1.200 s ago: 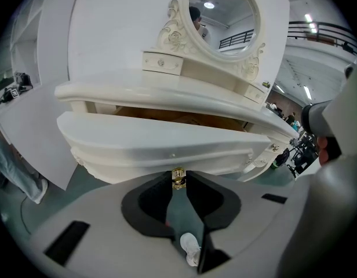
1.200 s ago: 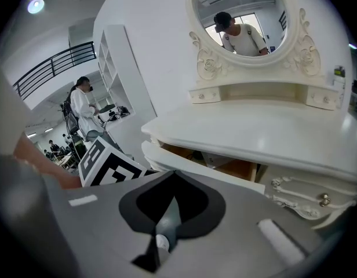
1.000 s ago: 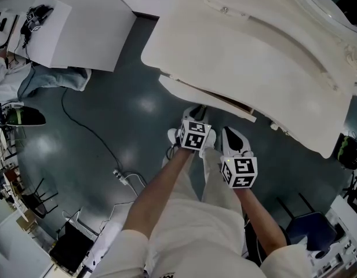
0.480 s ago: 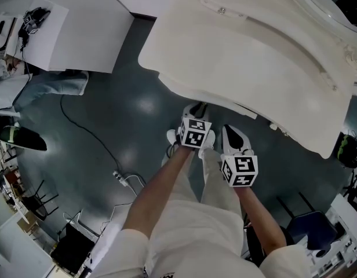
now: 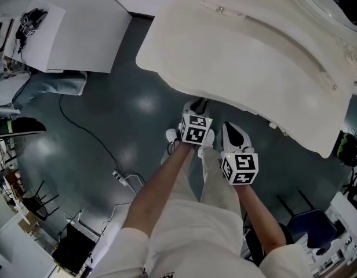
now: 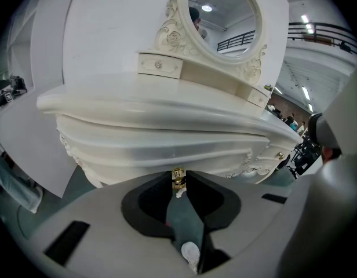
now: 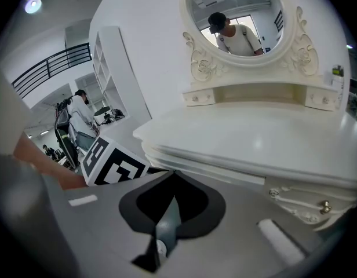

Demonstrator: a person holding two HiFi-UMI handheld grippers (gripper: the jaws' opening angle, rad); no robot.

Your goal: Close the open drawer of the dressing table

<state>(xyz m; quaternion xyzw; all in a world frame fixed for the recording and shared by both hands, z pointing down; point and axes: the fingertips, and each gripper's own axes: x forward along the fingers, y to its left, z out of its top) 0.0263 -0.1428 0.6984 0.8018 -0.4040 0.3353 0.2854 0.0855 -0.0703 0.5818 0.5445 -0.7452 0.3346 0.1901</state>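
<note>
The cream dressing table [image 5: 254, 57] fills the upper right of the head view, with its oval mirror [image 6: 222, 16] above. Its drawer front [image 6: 167, 152] lies almost flush under the tabletop's edge. My left gripper [image 6: 178, 181] is shut on the drawer's small brass knob [image 6: 178, 175], and its marker cube [image 5: 196, 128] sits just short of the table edge. My right gripper [image 7: 172, 175] hovers beside it, a little further back, shut with nothing between its jaws. Its marker cube [image 5: 239, 168] is at mid-frame. A second brass knob [image 7: 325, 206] shows on the right-hand drawer.
A white panel [image 5: 68, 33] stands at the upper left, with a seated person's legs [image 5: 51, 83] below it. A cable [image 5: 91, 135] runs across the dark floor to a power strip [image 5: 125, 178]. A blue chair [image 5: 309, 225] is at the lower right. My own feet [image 5: 172, 136] are under the grippers.
The drawer has slid in under the tabletop, and the dark gap along its top is gone. My left gripper went toward the table with the knob. The right gripper stayed put.
</note>
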